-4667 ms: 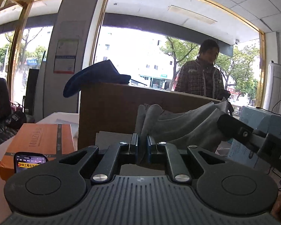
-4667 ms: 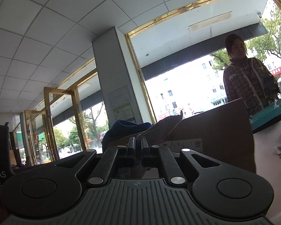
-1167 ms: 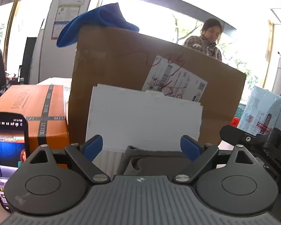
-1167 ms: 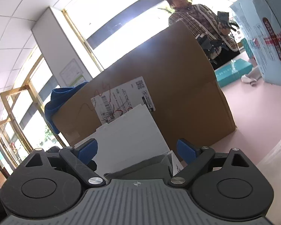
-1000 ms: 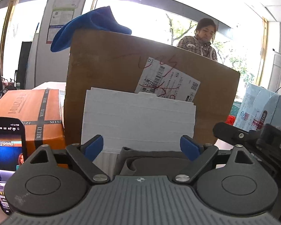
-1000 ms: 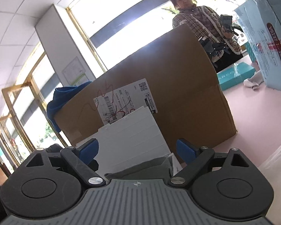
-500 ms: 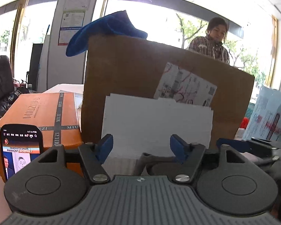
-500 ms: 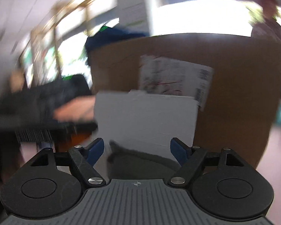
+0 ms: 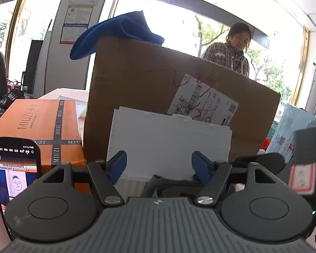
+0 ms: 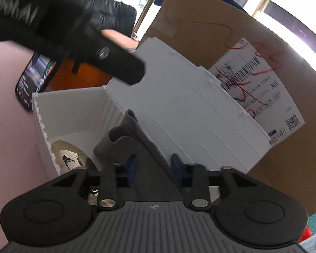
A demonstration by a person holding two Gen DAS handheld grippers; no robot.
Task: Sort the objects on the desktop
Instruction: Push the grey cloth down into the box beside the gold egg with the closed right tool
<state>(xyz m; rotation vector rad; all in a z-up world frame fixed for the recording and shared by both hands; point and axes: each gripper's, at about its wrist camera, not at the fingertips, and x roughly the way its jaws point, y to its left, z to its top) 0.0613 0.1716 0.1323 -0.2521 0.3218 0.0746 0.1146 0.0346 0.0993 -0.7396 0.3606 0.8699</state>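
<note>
Pink desk: grey cloth [image 10: 134,145] in white box [image 10: 73,109], between right claw [image 10: 152,171] fingers.

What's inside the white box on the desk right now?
Inside the white box lies a folded grey cloth and a shiny gold-coloured item. The right gripper covers the box's near part, so anything below it is hidden.

Cloth [image 10: 134,139] in bin [image 10: 73,109]; cardboard box [image 9: 149,88] behind bin; phone [image 9: 14,168] left.
</note>
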